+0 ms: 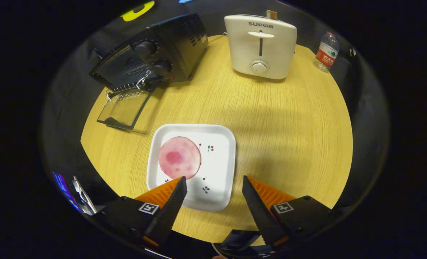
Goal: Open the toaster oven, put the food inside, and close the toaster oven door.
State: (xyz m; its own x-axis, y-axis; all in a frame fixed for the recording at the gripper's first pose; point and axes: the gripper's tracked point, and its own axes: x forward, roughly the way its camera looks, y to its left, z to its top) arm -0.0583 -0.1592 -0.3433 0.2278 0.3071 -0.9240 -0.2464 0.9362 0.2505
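At the bottom of the frame the gripper (214,183) stands with its two fingers spread wide and nothing held between them; the spread suits an approach to a flat item, in my judgement. Just ahead of the fingers, at lower centre, sits the white square plate with small cherry prints (219,158), its near edge lying between and partly under the fingertips. On the plate's left half lies the round pink slice of food (179,157), flat, with its near rim just beside the left fingertip; it is not yet grasped. The plate rests on the round light-wood table (271,118), well apart from the appliances. Toward the upper left stands the black toaster oven with two knobs (163,54), turned at an angle; its glass door (124,109) is already dropped flat onto the tabletop, so the opening step appears done and the cavity stands ready for loading. At upper centre stands a white pop-up toaster (260,45), and at upper right a clear plastic water bottle with a red label (327,52); neither appears to bear on the task.
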